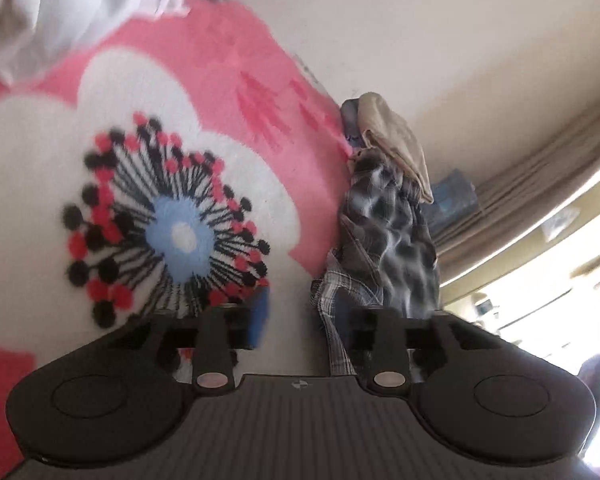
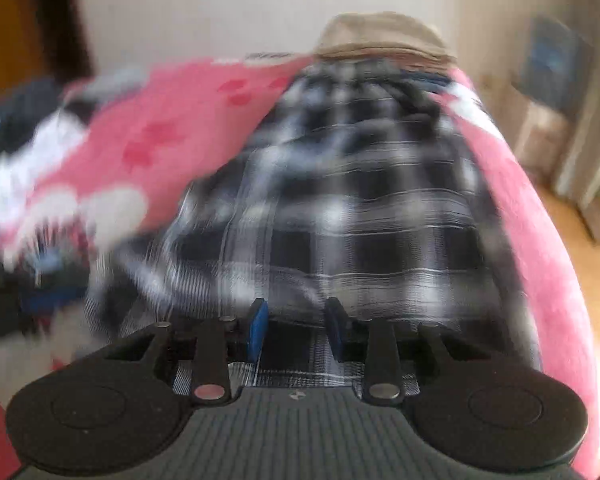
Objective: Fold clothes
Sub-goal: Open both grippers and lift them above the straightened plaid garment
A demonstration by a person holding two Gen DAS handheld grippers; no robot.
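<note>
Jaws first: in the left wrist view our left gripper (image 1: pixel 300 320) stands wide apart, one blue pad at 9 o'clock of the gap, and a strip of the checked shirt (image 1: pixel 388 232) hangs down past the 3 o'clock finger. We cannot tell whether that finger touches the cloth; nothing is pinched between the two. The shirt lies bunched at 1 o'clock of the gripper, on the pink flowered blanket (image 1: pixel 204 64), with a beige garment (image 1: pixel 396 144) lying on its far end at 12 o'clock.

From the right wrist view, our right gripper (image 2: pixel 298 330) is parted too, a narrower gap, hovering low over the shirt (image 2: pixel 360 216), which spreads flat toward 12 o'clock; cloth shows beneath the pads, none clamped. The picture is blurred, so fine folds are lost.

We judge the shirt light, thin and limp: it will sag and slide from a shallow pinch. Better to take hold at a hem or corner, both layers deep in the pads.
</note>
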